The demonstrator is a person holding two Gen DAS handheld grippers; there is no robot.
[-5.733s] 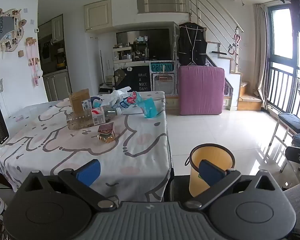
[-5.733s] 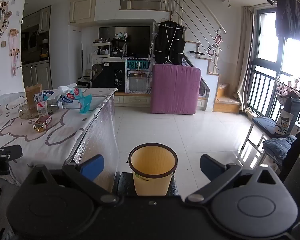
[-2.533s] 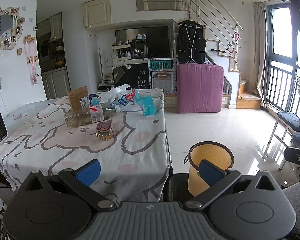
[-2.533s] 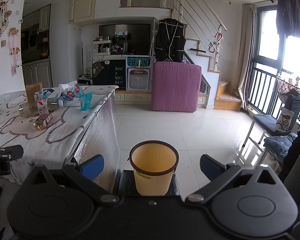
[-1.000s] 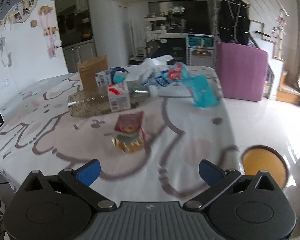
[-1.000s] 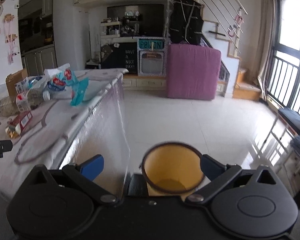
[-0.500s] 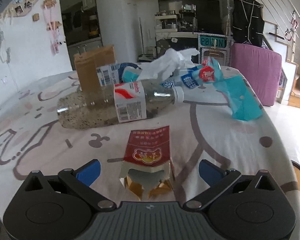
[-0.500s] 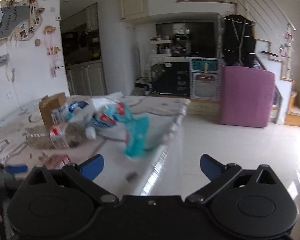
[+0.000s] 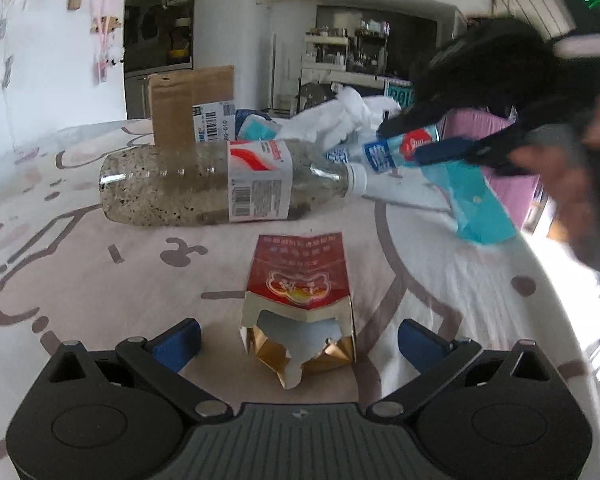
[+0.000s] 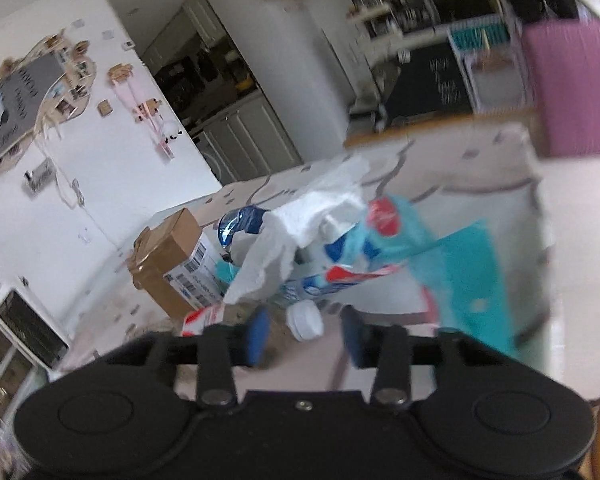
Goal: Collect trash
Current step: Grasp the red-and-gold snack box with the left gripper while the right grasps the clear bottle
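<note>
Swung from bin to table. Left gripper (image 9: pixel 298 344) agape, straddling torn red carton (image 9: pixel 300 300) untouched. Plastic bottle (image 9: pixel 204 182) lying beyond. Right gripper (image 10: pixel 304 334) just narrowed, bottle cap (image 10: pixel 306 320) between pads, contact unclear; wrappers (image 10: pixel 364 252) far right.

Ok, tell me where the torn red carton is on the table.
In the left wrist view the torn red carton lies centred just ahead of the open left tool, on the patterned tablecloth, in front of the lying plastic bottle.
</note>
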